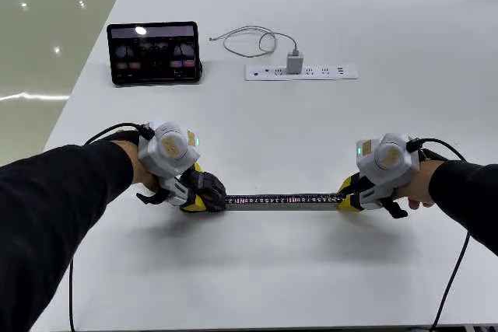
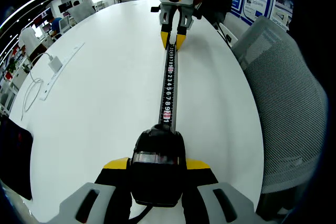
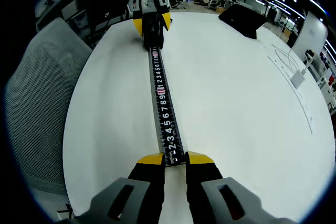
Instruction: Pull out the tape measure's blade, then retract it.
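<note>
Left tongs (image 1: 199, 198) grip case (image 2: 157, 158), right tongs (image 3: 174, 159) blade (image 3: 160, 100), mid-table (image 1: 311, 134).

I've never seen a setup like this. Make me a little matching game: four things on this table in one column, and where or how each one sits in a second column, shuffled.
Things:
1. tape measure case
2. blade
3. tablet
4. charger

Places or states:
A. plugged into the power strip
B. clamped in the left gripper
C. propped up at the far left of the table, screen lit
D. stretched flat from the case to the right gripper

Pairs: 1-B, 2-D, 3-C, 4-A.
</note>
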Motion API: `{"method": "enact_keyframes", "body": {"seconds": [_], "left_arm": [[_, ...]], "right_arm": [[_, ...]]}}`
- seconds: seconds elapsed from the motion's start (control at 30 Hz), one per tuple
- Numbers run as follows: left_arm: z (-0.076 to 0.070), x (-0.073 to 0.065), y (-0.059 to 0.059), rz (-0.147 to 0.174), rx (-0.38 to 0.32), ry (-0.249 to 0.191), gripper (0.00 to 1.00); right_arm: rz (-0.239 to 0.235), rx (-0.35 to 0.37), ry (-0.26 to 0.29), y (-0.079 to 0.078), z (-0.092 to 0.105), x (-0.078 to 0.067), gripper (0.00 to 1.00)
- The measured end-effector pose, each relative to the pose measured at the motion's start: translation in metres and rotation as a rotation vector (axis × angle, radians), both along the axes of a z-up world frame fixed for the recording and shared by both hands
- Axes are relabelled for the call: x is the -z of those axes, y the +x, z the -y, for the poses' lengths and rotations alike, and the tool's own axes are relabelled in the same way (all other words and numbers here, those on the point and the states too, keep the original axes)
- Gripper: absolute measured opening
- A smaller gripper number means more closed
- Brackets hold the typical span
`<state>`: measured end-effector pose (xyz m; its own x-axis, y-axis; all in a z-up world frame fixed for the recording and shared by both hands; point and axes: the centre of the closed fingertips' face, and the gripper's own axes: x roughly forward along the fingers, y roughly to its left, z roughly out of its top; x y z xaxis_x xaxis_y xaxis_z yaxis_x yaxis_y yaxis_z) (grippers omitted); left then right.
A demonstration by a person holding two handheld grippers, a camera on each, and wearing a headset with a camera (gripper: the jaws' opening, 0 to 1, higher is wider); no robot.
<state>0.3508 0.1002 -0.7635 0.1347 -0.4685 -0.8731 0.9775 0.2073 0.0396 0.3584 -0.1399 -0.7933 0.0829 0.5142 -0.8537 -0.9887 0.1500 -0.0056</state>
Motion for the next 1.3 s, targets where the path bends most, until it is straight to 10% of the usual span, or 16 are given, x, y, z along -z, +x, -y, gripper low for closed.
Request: {"method": "enact_keyframes", "body": {"seconds": [0.73,0.9,1.3], "left_arm": [[-0.0001,0.0007,0.0015,0.005,0.000,-0.004,0.33],[0.0029,-0.0017,0.0016,-0.010,-0.020,-0.062,0.34],[0.0015,-0.0007,0.0006,0.008,0.024,0.001,0.34]], "right_arm": [[-0.006,0.008,-0.009,-0.0007,0.0015,0.0001,0.11],[-0.015,-0.012,-0.045,-0.0007,-0.0004,0.0001,0.11],[0.014,-0.073,-0.119,-0.0006,0.0001,0.0011,0.12]]}}
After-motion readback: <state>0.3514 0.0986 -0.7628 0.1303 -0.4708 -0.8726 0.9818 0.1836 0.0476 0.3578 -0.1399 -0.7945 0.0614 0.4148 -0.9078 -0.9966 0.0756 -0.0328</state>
